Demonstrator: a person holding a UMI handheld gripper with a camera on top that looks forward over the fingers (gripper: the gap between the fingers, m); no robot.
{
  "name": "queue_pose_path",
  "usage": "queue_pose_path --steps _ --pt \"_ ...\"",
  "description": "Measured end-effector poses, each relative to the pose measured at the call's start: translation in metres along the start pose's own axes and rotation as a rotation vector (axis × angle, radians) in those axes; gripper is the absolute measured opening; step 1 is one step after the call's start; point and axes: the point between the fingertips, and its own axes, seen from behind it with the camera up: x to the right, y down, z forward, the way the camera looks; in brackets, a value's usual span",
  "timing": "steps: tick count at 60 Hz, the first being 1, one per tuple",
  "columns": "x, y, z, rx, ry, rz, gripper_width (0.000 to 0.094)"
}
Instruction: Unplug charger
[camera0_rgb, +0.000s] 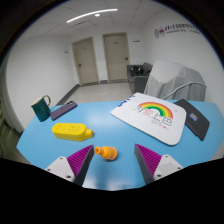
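Gripper view looks out over a light blue worktop (60, 150) in a white-walled room. At the bottom of the frame the jaws (112, 160) stand open, their purple pads (76, 160) spread well apart and pressing on nothing. Between them, slightly left of centre, a small orange object (105, 152) rests on the worktop with a gap at either side. Just beyond the left finger, in the lower left, lies a yellow block-shaped item (72, 132). Further back, at the left of the frame, a teal cup (41, 108) stands upright, and beside it to the right lies a dark flat bar (64, 108) that could be a power strip, though no charger or plug on it can be made out. Right of centre, a white board with a rainbow print (150, 118) lies flat, and a dark flat pad (192, 118) lies just beside it at the right edge. Upper centre of the frame shows two closed doors (100, 58), with a covered grey chair (172, 80) at the upper right.
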Motion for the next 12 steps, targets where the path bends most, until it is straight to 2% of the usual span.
queue_pose_path --steps 12 --pt "0.025 0.001 -0.082 0.077 -0.013 0.028 0.0836"
